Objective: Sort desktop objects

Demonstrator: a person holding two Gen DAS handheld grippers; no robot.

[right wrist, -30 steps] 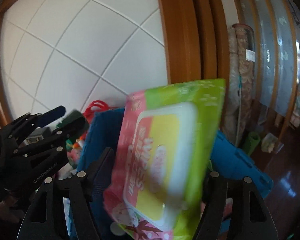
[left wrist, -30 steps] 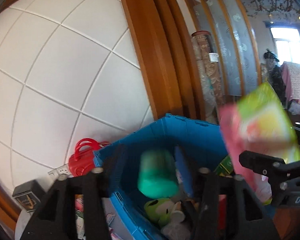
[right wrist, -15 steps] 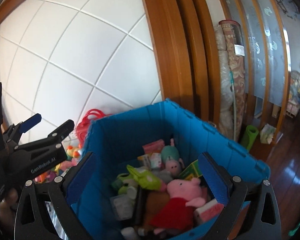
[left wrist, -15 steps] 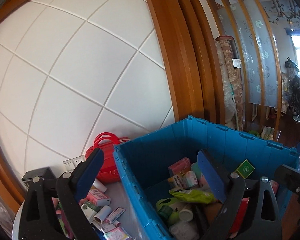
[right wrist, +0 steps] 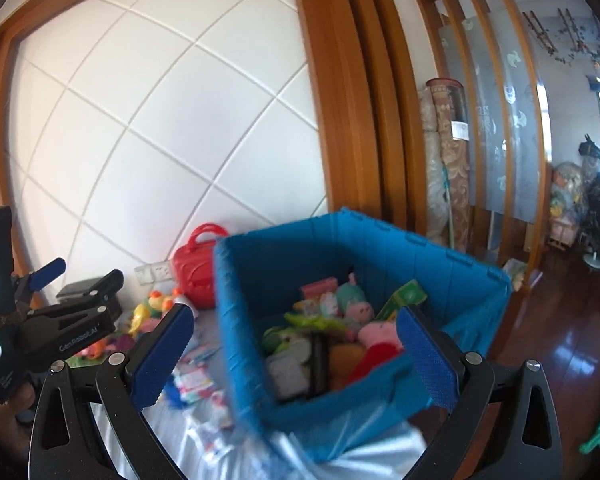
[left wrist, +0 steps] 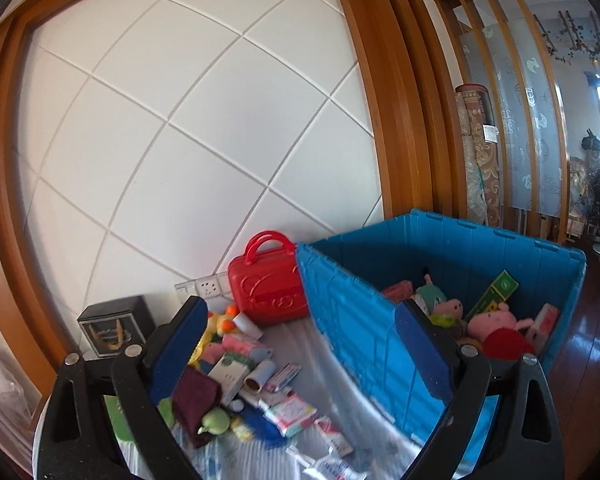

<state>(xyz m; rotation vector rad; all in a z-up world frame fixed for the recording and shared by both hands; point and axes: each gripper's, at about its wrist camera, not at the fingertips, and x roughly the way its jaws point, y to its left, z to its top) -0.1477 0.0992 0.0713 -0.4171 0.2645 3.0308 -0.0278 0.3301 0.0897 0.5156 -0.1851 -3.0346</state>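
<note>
While both my cameras look toward the white panelled wall [left wrist: 188,128], I see a table under a shiny, clear-looking cover [left wrist: 300,344], with wood door frames [left wrist: 384,120] and a dark wood floor [right wrist: 560,352] to the right of the blue crate [left wrist: 364,320]. That crate stands on the cover near the wall and is filled with soft toys and packets, a pink pig plush [left wrist: 496,320] among them. Just left of the crate, against the wall, stands a red toy case [left wrist: 266,292]. Left of the crate and nearer to me lies a heap of loose small things [left wrist: 252,376]: packets, little rolls, a dark red cloth, a green plush. A black box [left wrist: 114,328] sits far left of the crate, by the wall.

My left gripper [left wrist: 300,356] has just been opening; its jaws stand wide with nothing between them, framing the crate's left wall and the heap. My right gripper [right wrist: 296,360] has also just been opening, stands spread wide and empty, and frames the crate's near corner. From the right camera the left gripper [right wrist: 56,320] shows left of the crate.
</note>
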